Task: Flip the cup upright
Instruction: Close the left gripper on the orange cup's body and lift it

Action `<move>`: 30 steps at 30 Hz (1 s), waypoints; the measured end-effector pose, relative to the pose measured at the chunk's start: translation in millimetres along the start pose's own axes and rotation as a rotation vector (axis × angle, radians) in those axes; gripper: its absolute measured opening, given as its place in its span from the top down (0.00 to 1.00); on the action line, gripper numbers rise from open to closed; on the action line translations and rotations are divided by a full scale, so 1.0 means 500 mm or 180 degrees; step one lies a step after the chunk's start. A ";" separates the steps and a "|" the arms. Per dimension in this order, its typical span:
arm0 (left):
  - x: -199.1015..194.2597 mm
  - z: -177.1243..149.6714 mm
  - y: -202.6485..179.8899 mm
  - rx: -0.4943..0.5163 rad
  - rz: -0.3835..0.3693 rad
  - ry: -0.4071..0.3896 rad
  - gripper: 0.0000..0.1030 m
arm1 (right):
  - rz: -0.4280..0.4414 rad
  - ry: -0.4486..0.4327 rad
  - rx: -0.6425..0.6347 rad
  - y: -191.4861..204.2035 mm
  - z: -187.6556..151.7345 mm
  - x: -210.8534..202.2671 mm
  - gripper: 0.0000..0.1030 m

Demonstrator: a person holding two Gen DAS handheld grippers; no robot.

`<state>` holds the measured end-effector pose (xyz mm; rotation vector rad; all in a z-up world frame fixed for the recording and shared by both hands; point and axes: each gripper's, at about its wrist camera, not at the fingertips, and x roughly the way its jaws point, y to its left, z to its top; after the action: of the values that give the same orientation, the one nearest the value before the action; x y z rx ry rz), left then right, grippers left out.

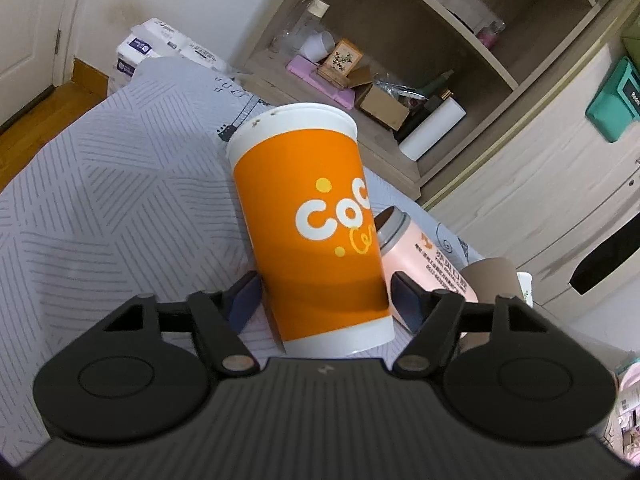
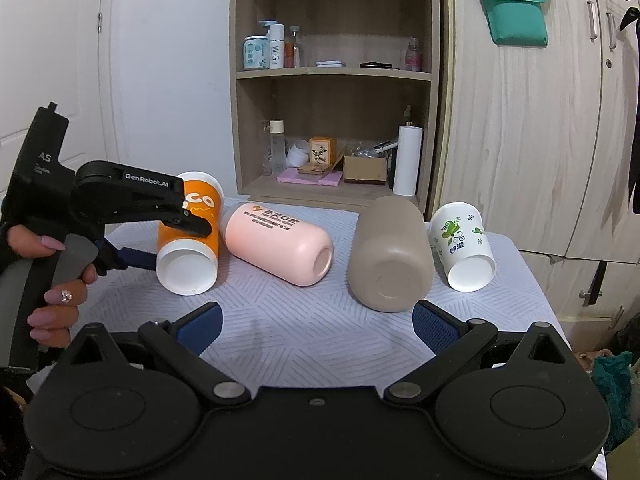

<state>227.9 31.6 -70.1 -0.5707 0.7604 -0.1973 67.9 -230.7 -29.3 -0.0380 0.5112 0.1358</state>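
An orange paper cup point(image 1: 312, 232) with white rims lies tilted on the table, its base toward the right wrist camera point(image 2: 188, 240). My left gripper point(image 1: 326, 300) straddles the cup near its base, one finger on each side. In the right wrist view the left gripper point(image 2: 188, 220) comes in from the left, its upper finger point(image 2: 188, 222) lying across the cup's side. Whether the pads press the cup I cannot tell. My right gripper point(image 2: 316, 328) is open and empty, low over the table's near edge.
A pink bottle point(image 2: 280, 242), a taupe tumbler point(image 2: 390, 254) and a white floral cup point(image 2: 466, 246) lie on their sides on the grey patterned tablecloth point(image 2: 300, 332). A wooden shelf unit point(image 2: 332, 80) with bottles and boxes stands behind the table.
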 end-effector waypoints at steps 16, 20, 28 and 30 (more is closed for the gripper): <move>-0.107 -0.065 0.007 -0.0161 -0.0150 0.0133 0.35 | 0.0328 0.0315 0.0256 -0.021 -0.015 0.017 0.00; -0.131 -0.088 0.000 -0.0212 -0.0173 0.0126 0.35 | 0.0330 0.0355 0.0201 -0.023 -0.022 0.010 0.00; -0.154 -0.132 -0.013 -0.0306 -0.0237 0.0183 0.35 | 0.0220 0.0475 -0.0017 -0.025 -0.036 -0.007 0.00; -0.158 -0.138 -0.021 -0.0297 -0.0247 0.0188 0.35 | 0.0245 0.0497 -0.0027 -0.028 -0.037 -0.011 0.00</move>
<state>123.7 23.3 -57.7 -0.6859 0.8084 -0.2522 56.1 -246.4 -42.9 -0.0373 0.6683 0.2114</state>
